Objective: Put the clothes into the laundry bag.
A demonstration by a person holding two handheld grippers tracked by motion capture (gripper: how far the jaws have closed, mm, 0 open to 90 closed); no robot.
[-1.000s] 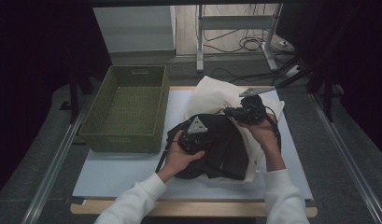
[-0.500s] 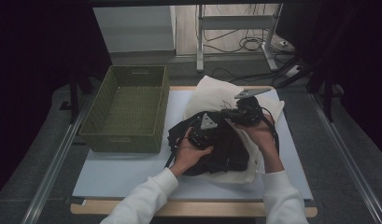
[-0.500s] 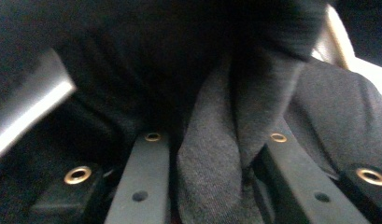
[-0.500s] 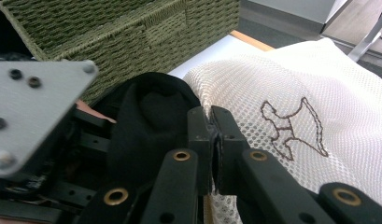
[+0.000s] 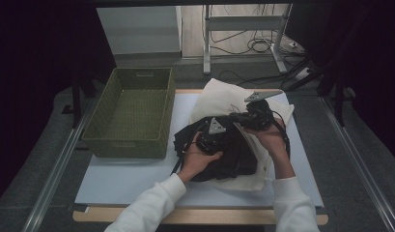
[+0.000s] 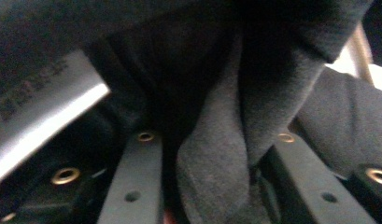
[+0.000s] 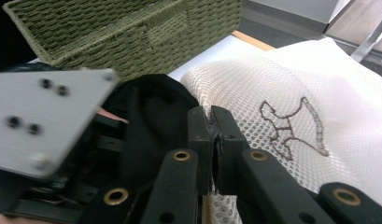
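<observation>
Gripping the rim of the white mesh bag (image 7: pixel 314 93), the right gripper (image 7: pixel 212 140) has its fingers pressed shut on a pinch of the netting at the bag's mouth. The left gripper (image 6: pixel 212 154) sits buried in the black garment (image 5: pixel 224 150); a fold of dark cloth lies between its fingers, which have just been opening, so I judge the hold slack rather than firm. Garment lies half on the bag, mid-surface (image 5: pixel 132 179), right of the green woven basket (image 5: pixel 132 111).

Risks, near to far:
- With the left fingers loosened, the fold may slip out before the garment is inside the bag.
- The right pinch takes only a thin edge of mesh; any pull from the left hand could tear it free and let the mouth collapse.
- Loose cloth may snag on the left gripper's plate (image 5: pixel 215 126).

Versus a second ago: the left hand has shifted toward the right gripper, deeper into the garment. Right hand unchanged; basket unmoved.
</observation>
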